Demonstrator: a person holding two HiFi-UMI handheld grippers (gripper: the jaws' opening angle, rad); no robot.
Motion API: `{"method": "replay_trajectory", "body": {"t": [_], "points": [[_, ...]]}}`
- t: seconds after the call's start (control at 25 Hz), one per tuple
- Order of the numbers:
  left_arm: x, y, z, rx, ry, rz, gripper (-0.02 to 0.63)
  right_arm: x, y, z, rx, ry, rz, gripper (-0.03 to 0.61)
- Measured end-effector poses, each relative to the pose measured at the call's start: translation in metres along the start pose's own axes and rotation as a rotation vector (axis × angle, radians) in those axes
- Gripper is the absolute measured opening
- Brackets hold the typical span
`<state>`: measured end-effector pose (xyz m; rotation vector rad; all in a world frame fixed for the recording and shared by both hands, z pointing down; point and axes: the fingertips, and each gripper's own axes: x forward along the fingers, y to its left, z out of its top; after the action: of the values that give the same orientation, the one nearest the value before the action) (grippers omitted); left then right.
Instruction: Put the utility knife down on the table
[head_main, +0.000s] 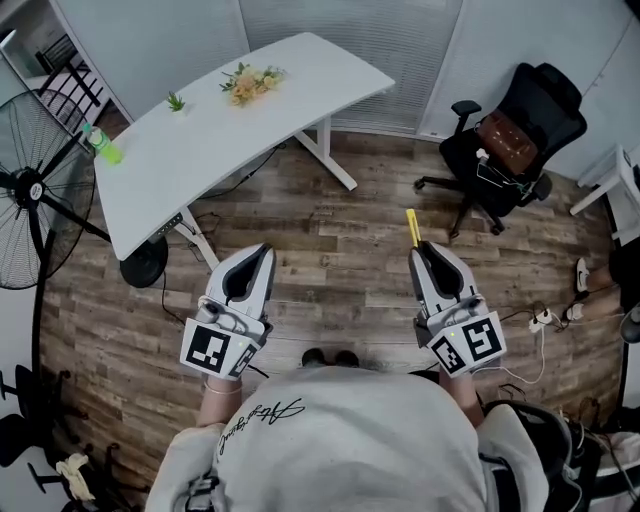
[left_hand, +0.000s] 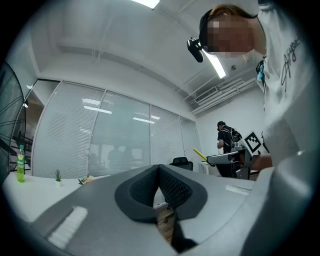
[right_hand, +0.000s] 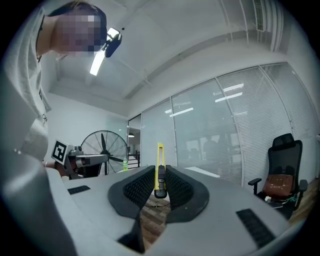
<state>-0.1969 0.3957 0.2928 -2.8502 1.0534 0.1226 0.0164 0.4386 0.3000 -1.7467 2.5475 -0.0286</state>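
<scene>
Left gripper: the grey left gripper (head_main: 258, 252) is held level over the brown wood-plank floor (head_main: 340, 255), in front of the person.
Left fingers: the dark ribbed fingers (left_hand: 176, 191) are pressed together at the tips, and nothing is seen between them.
Right gripper: the grey right gripper (right_hand: 159, 175) is held level at the person's right side, beside the left one and well apart from it.
Right fingers: a pinch on the knife's body is made by the two ribbed fingers (right_hand: 136, 188), one pad on each flat side.
Task thing: the slim yellow-and-black utility knife (right_hand: 159, 159) is carried on edge in the right gripper, and its yellow end is seen jutting out past the fingertips.
Knife's place: it is held in the air over the floor, well apart from the white curved tabletop (head_main: 230, 140) ahead and to the left.
On the tabletop: a green plastic bottle (head_main: 103, 145) lying near the left end, a small green plant (head_main: 177, 102), and a bunch of yellow and orange flowers (head_main: 252, 82) are seen.
Surroundings: a black office chair (head_main: 512, 135) with a brown cushion is seen at the right, and a black standing fan (head_main: 30, 190) at the left.
</scene>
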Motion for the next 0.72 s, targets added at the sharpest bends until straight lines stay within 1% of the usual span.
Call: {"method": "replay_trajectory", "body": {"t": [0.36, 0.6, 0.72], "points": [[-0.017, 0.023, 0.003, 0.0, -0.012, 0.014, -0.008, 0.019, 0.017, 0.002, 0.017, -0.027, -0.006, 0.064], [-0.031, 0.052, -0.001, 0.001, -0.011, -0.001, -0.008, 0.039, 0.04, 0.002, 0.013, -0.051, -0.021, 0.064], [-0.034, 0.067, -0.005, 0.003, -0.004, -0.005, -0.008, 0.05, 0.047, -0.003, 0.019, -0.046, -0.027, 0.064]]}}
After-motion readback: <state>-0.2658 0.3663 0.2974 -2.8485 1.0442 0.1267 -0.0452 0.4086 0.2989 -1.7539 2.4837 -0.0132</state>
